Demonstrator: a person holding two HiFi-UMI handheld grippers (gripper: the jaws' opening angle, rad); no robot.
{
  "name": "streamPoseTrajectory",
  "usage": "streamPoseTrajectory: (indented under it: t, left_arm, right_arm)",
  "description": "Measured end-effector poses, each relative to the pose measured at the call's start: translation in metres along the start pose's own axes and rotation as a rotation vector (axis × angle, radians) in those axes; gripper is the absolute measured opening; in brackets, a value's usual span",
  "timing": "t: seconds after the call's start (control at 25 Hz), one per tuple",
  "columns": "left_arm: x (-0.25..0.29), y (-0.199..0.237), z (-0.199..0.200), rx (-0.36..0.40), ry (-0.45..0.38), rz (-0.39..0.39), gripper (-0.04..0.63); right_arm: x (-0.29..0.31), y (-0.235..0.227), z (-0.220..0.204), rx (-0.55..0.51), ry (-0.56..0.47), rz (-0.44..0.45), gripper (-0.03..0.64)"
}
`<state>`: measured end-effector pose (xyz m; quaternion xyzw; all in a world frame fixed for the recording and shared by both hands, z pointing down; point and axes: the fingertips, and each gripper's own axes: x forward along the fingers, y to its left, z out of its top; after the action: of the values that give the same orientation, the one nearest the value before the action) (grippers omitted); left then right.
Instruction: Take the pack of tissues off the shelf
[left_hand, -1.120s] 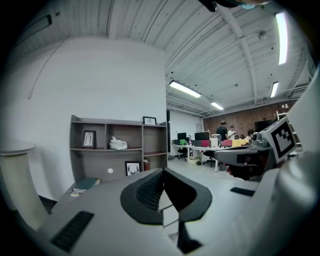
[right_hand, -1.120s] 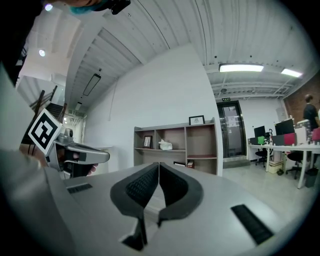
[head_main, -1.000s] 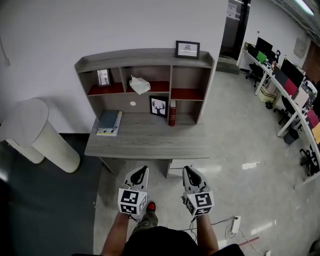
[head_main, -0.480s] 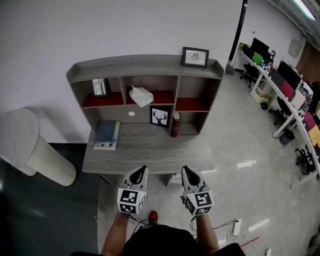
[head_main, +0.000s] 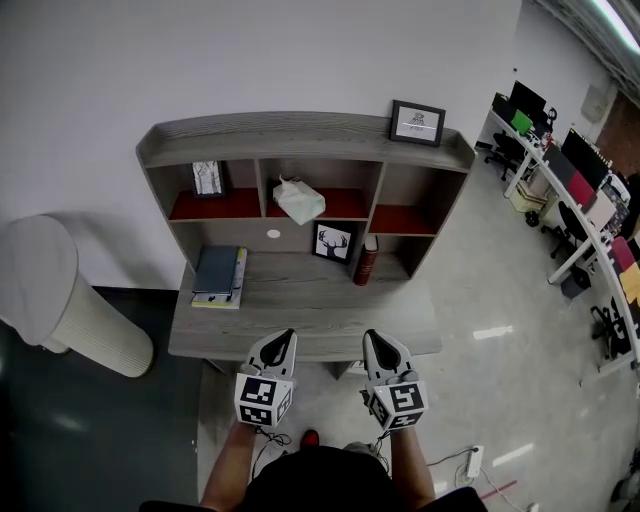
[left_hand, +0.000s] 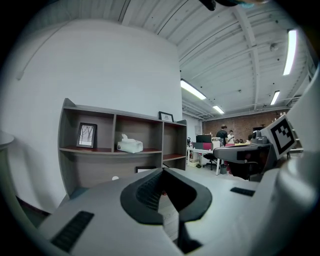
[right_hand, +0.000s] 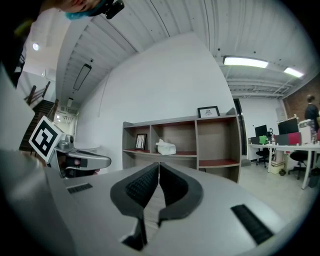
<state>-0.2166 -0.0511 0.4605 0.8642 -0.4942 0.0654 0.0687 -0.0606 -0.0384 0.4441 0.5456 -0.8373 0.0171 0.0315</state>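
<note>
The pack of tissues (head_main: 300, 199) is white with a tissue poking up. It lies in the middle compartment of the grey shelf (head_main: 300, 131) that stands on the desk (head_main: 310, 325). The pack also shows in the left gripper view (left_hand: 130, 145) and the right gripper view (right_hand: 165, 147), far ahead of both. My left gripper (head_main: 281, 341) and right gripper (head_main: 374, 340) hover side by side just in front of the desk's near edge. Both are shut with nothing held, well short of the shelf.
A framed picture (head_main: 418, 122) stands on the shelf top and a small frame (head_main: 207, 178) in the left compartment. A deer picture (head_main: 333, 241), a red bottle (head_main: 366, 262) and stacked books (head_main: 218, 272) sit on the desk. A white cylinder (head_main: 70, 300) stands at the left, office desks (head_main: 570, 200) at the right.
The desk and shelf have come closer and shifted slightly right in the head view as the person steps forward. Both grippers keep their pose and stay shut.
</note>
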Motion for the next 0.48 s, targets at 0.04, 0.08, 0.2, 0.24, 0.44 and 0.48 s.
streamPoseTrajectory:
  t: [0.04,0.08,0.2,0.24,0.44,0.48]
  left_arm:
    - [0.001,0.006,0.0,-0.002,0.001,0.008,0.006]
    - [0.002,0.011,-0.001,-0.004,0.003,0.017,0.006]
    - [0.003,0.027,-0.004,-0.012,0.014,0.045,0.006]
    - [0.004,0.031,-0.004,-0.016,0.014,0.055,0.006]
    - [0.013,0.052,-0.003,-0.029,0.008,0.114,0.006]
    - [0.016,0.057,-0.003,-0.032,0.008,0.129,0.006]
  right_arm:
    - [0.006,0.001,0.0,-0.001,-0.001,0.004,0.029]
    - [0.011,0.001,0.001,0.0,-0.002,0.009,0.029]
    - [0.026,0.003,-0.001,-0.001,0.001,0.032,0.029]
    - [0.032,0.003,-0.001,-0.003,0.003,0.041,0.029]
    - [0.068,0.0,-0.001,0.002,-0.002,0.095,0.029]
    - [0.076,0.0,-0.001,0.002,-0.002,0.109,0.029]
